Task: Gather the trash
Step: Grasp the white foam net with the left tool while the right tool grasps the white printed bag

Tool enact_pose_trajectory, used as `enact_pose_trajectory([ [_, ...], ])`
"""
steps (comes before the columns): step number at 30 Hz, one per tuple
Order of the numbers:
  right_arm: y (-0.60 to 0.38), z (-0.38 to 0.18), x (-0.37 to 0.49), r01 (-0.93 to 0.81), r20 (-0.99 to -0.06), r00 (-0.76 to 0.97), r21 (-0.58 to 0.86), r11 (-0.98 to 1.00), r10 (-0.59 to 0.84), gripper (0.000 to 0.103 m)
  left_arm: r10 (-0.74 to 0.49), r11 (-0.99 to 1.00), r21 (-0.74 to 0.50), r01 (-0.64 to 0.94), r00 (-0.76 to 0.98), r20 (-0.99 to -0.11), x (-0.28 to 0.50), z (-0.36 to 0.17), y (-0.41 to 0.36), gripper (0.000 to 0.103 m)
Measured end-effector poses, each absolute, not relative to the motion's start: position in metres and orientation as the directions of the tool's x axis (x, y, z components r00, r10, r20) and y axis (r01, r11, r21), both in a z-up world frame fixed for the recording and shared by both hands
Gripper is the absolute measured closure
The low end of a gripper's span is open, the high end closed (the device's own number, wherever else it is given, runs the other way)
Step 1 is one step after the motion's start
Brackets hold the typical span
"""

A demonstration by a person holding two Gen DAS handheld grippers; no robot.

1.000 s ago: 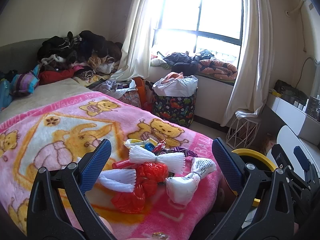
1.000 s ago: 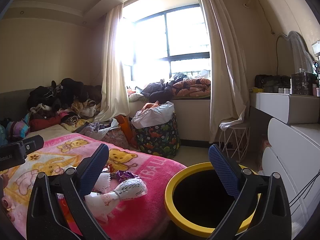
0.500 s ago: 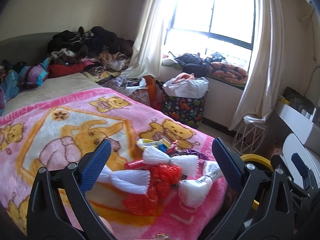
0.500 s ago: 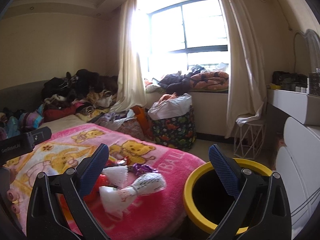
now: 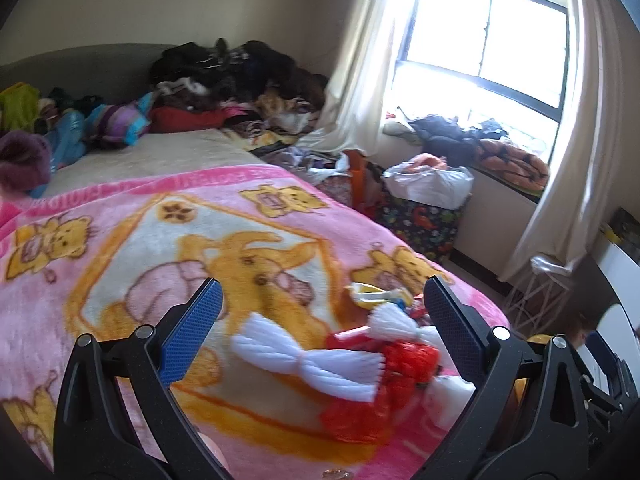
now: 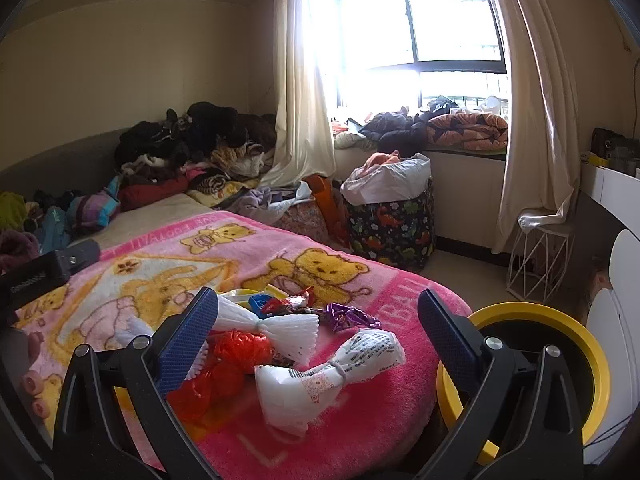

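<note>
We see both grippers gaping, empty | tied white printed plastic wrapper [image 6: 332, 376] at right gripper's [image 6: 318, 320] 6 o'clock, nearer | long axis 2–8 o'clock

A pink bear blanket [image 6: 248, 256] covers the bed, clothes [image 6: 192, 136] are heaped at its far end by the curtain [image 6: 304, 92], a dinosaur-print basket [image 6: 392, 228] stands under the window [image 6: 420, 20], and a white wire stool [image 6: 540, 256] stands near the dresser [image 6: 612, 176].
</note>
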State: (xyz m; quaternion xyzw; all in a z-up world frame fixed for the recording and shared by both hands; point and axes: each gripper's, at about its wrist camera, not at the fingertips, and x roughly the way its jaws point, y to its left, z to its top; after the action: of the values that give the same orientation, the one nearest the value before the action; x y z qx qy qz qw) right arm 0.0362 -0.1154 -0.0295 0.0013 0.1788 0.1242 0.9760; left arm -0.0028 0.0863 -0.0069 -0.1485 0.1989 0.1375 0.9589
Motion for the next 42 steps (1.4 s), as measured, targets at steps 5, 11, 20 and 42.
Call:
enact_pose_trajectory([
  [5,-0.112,-0.036,0.056,-0.194,-0.391,0.899,0.043,0.98,0.195,0.006,0.245,0.883,-0.247,-0.399,0.841,-0.482,-0.001,-0.018,0.115,0.01],
  [11,-0.123,-0.052,0.08,-0.104,-0.47,0.877,0.021,0.994,0.102,0.006,0.225,0.856,-0.277,-0.436,0.798,-0.559,0.006,-0.042,0.137,0.01],
  [20,-0.137,-0.084,0.112,-0.093,-0.621,0.777,0.053,0.994,0.106,0.006,0.07,0.847,-0.353,-0.398,0.742,-0.667,0.042,-0.089,0.124,0.01],
  [42,-0.138,-0.118,0.139,-0.111,-0.725,0.632,0.265,0.958,0.274,0.073,-0.07,0.722,-0.509,-0.469,0.682,-0.728,0.066,-0.13,0.142,0.061],
])
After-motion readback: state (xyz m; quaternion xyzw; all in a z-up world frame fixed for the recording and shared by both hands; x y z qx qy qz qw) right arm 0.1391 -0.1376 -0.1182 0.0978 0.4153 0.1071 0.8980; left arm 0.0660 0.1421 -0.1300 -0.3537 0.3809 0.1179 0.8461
